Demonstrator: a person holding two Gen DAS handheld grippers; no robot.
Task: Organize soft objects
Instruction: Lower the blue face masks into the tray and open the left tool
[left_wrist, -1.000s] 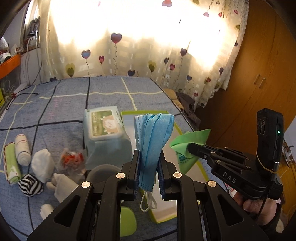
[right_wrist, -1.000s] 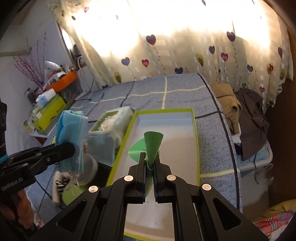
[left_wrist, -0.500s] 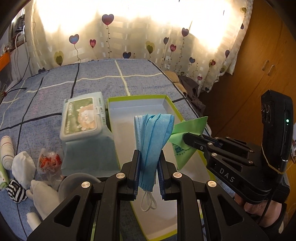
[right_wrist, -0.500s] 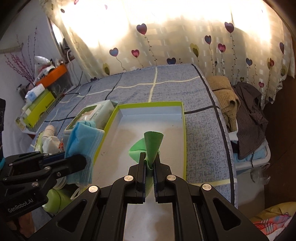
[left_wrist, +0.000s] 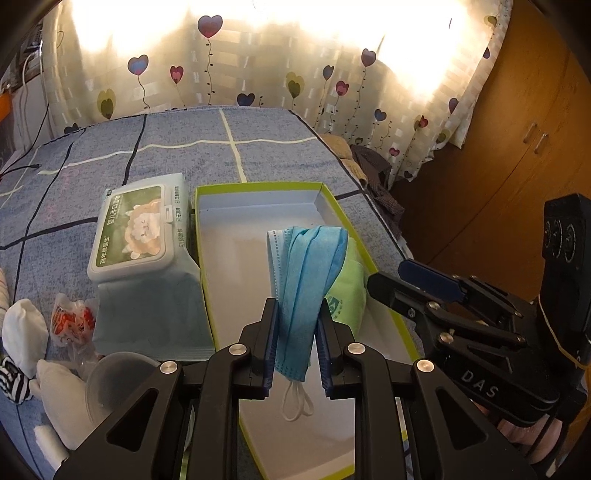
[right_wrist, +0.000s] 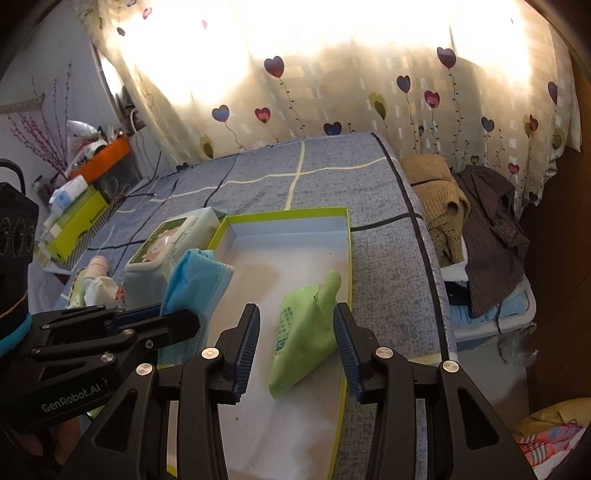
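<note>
A shallow green-rimmed box (left_wrist: 258, 186) (right_wrist: 284, 214) with a white inside lies on the blue bed. My left gripper (left_wrist: 297, 326) is shut on a folded blue face mask (left_wrist: 306, 266) and holds it over the box; the mask also shows in the right wrist view (right_wrist: 195, 284). My right gripper (right_wrist: 295, 332) is open just above a crumpled green cloth (right_wrist: 306, 332) that lies in the box, near its right wall. The cloth shows behind the mask in the left wrist view (left_wrist: 349, 291).
A wet-wipes pack (left_wrist: 140, 236) (right_wrist: 166, 247) stands left of the box. Rolled socks and small white cloths (left_wrist: 26, 332) and a clear lid (left_wrist: 110, 380) lie at the left. Clothes (right_wrist: 480, 221) are piled beside the bed at right. A wooden wardrobe (left_wrist: 517, 147) stands right.
My right gripper has opened and let go of the green cloth, which now lies in the box. My left gripper has moved further over the box with the mask.
</note>
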